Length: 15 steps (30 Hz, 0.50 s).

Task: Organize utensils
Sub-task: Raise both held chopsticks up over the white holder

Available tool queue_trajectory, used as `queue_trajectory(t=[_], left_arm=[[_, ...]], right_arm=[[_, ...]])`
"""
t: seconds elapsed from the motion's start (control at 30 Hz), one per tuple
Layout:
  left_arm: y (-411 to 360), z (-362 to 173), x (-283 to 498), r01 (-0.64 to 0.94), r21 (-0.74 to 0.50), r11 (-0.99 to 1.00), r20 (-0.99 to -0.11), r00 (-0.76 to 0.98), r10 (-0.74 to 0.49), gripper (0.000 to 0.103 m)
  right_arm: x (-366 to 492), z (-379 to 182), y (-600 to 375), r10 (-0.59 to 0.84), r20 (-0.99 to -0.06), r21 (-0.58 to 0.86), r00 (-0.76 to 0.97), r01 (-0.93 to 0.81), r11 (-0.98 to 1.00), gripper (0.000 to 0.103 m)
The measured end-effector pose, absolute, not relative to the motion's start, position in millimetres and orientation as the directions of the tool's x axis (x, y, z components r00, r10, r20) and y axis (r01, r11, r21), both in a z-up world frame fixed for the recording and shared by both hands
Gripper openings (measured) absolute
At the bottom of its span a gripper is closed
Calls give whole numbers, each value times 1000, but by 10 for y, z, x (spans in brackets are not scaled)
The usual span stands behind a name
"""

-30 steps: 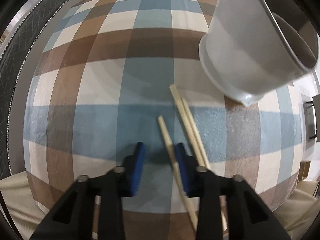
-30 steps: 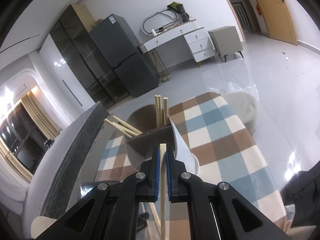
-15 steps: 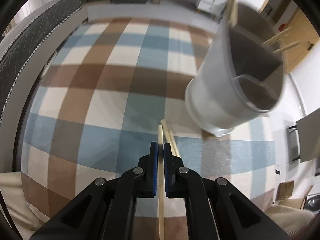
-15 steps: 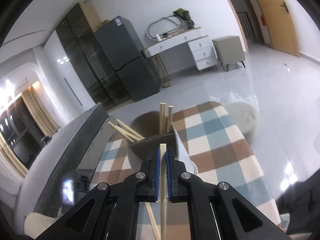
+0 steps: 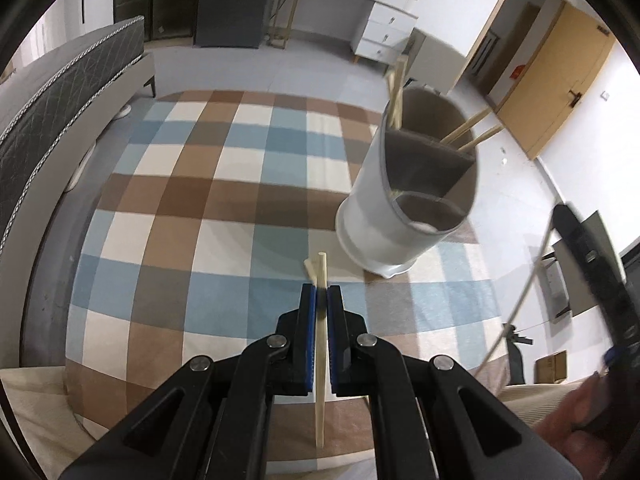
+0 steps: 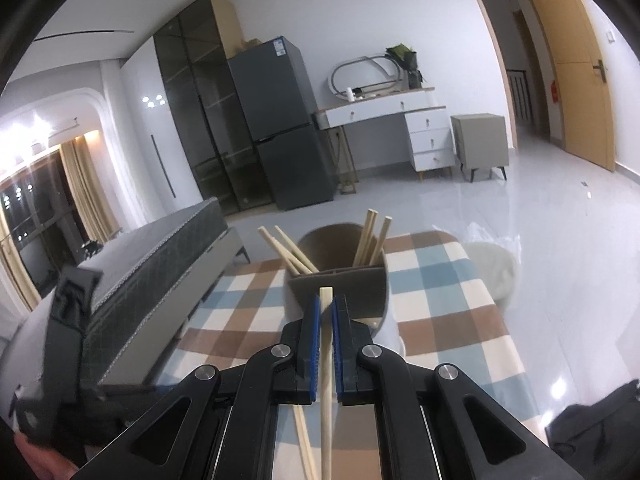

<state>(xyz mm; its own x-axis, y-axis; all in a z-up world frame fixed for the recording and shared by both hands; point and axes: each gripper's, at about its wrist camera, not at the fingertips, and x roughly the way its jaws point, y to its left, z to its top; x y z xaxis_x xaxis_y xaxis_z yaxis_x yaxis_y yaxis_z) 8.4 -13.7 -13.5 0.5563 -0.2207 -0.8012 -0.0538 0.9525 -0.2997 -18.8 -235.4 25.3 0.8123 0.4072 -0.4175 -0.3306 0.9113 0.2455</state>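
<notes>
Now left gripper clamping chopstick, right gripper likewise

Brown, blue and cream checked tablecloth (pale wooden chopsticks, grey holder).

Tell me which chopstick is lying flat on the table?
The loose chopstick under the right gripper; the others stand in the holder or are gripped.

No legible text anywhere.
</notes>
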Motion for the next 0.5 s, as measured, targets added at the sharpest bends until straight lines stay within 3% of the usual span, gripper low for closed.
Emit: queue_trajectory(t=[0.5], left_arm=[[-147,357,78,54,-323,945,-736,613,-287,0]], right_arm=[[-258,221,-2290,387,-431,249,815,-305,919,5]])
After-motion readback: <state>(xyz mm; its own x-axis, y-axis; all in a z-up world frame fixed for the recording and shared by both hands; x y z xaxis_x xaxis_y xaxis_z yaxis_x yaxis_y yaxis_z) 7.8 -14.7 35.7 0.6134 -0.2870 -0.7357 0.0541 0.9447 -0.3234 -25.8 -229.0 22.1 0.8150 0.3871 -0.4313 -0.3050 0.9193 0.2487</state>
